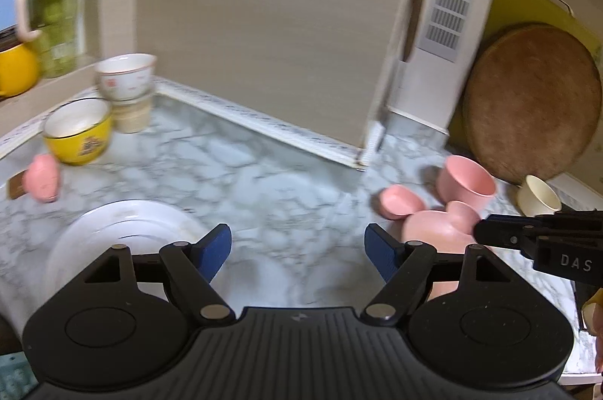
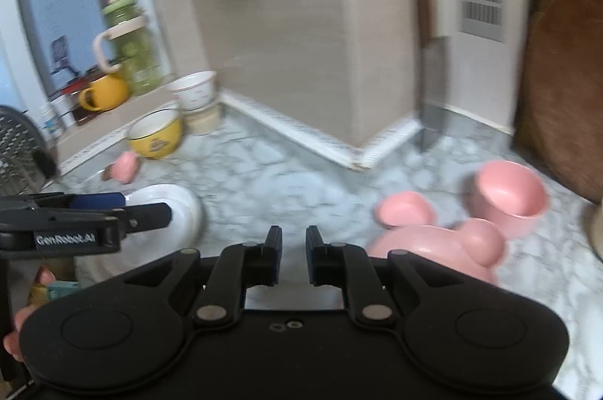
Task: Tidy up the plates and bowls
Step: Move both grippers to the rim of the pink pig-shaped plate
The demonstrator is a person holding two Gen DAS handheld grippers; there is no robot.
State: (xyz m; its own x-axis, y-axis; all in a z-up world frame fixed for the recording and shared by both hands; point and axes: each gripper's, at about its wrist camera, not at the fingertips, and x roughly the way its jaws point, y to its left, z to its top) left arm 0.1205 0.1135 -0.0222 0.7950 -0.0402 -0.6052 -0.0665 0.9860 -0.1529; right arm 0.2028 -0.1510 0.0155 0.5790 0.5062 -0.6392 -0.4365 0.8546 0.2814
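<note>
Left wrist view: the left gripper [image 1: 297, 251] hangs over the grey-veined marble counter [image 1: 264, 181] with its blue-padded jaws spread wide and nothing between them. A round white ceramic plate [image 1: 124, 230] lies just beyond its left finger. To the right sits a pink bear-eared plate [image 1: 437, 230], with a small pink dish [image 1: 399, 200] and a deep pink bowl [image 1: 467, 181] close behind it. Far left stand a yellow enamel bowl [image 1: 77, 132] and a stack of white patterned bowls [image 1: 126, 77]. A round brown wooden board [image 1: 531, 98] leans on the wall, a cream cup [image 1: 539, 200] at its foot. The right gripper [image 2: 294, 256] has its jaws nearly pressed together, empty; its side reads "DAS". In the right wrist view the left gripper reads "GenRobot.AI".
</note>
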